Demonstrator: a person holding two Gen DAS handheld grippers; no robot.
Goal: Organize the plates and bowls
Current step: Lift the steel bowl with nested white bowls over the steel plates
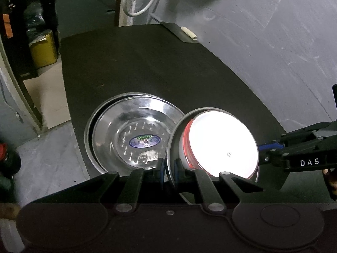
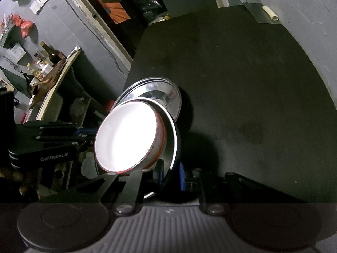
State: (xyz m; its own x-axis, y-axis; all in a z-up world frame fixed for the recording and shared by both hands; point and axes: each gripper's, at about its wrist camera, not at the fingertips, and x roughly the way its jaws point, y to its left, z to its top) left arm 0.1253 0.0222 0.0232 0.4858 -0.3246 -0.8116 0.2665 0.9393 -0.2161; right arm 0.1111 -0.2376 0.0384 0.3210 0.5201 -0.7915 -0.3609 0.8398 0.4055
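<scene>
- Currently, a steel bowl [image 1: 171, 147] with a white, red-banded bowl [image 1: 223, 141] nested inside it is held tilted above the black table [image 1: 168, 63].
- The left gripper [image 1: 168, 167] is clamped on the steel bowl's near rim, one blue pad on each side of the thin metal edge.
- The right gripper [image 2: 171, 176] is likewise pinched on the rim of the same steel bowl [image 2: 170, 135], at the opposite side; nothing else is held by it.
- In the left view the right gripper [image 1: 263, 154] is seen coming in from the right edge, its tip hidden behind the white bowl.
- Two steel plates [image 1: 134, 126] are already stacked on the table, the upper one slightly offset from the lower one, whose rim shows at the back and left.
- The held bowls are placed just beside the plates and partly over their right edge; whether the steel bowl touches the upper plate cannot be told.
- The task is judged well advanced: plates are gathered into one pile, bowls nested into one set.
- What seems left is setting the bowl pair down, either on the plates or on the bare table beside them, and releasing both grips.
- No other dishes are visible on the table; only a pale roll [image 2: 270, 12] lies at its far corner.
</scene>
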